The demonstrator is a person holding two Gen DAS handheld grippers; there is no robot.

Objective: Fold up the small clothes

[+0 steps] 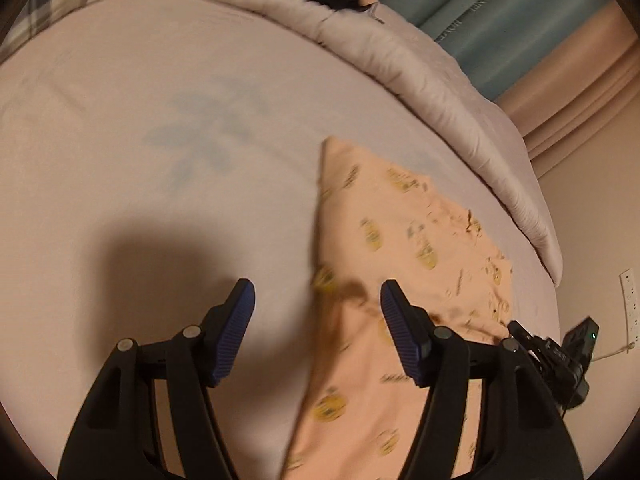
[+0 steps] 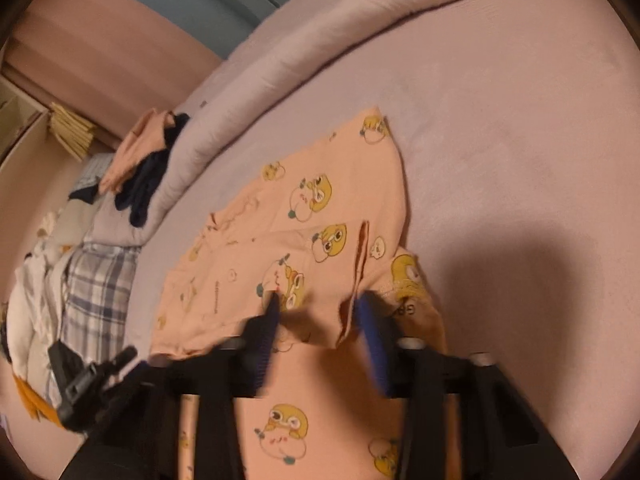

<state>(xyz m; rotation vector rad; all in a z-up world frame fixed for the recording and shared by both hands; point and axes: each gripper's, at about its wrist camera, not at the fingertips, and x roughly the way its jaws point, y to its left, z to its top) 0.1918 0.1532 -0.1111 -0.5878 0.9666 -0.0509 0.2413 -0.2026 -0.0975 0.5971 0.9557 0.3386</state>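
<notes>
A small peach garment [image 1: 404, 248] with yellow cartoon prints lies partly folded on the pale bed sheet [image 1: 160, 120]. In the left wrist view my left gripper [image 1: 316, 292] is open and empty, hovering over the garment's left edge. In the right wrist view the garment [image 2: 320, 208] lies flat with a raised fold [image 2: 362, 256] near its front. My right gripper [image 2: 318, 306] is open just above that front part, its blue pads [image 2: 372, 332] on either side of the fold. The right gripper also shows at the left wrist view's right edge [image 1: 560, 356].
A rolled duvet [image 1: 420, 68] runs along the bed's far side. Dark and peach clothes [image 2: 144, 168] are piled on it. A plaid pillow [image 2: 96, 280] and more laundry [image 2: 32, 296] lie at the left. A wall socket [image 1: 628, 296] is at the right.
</notes>
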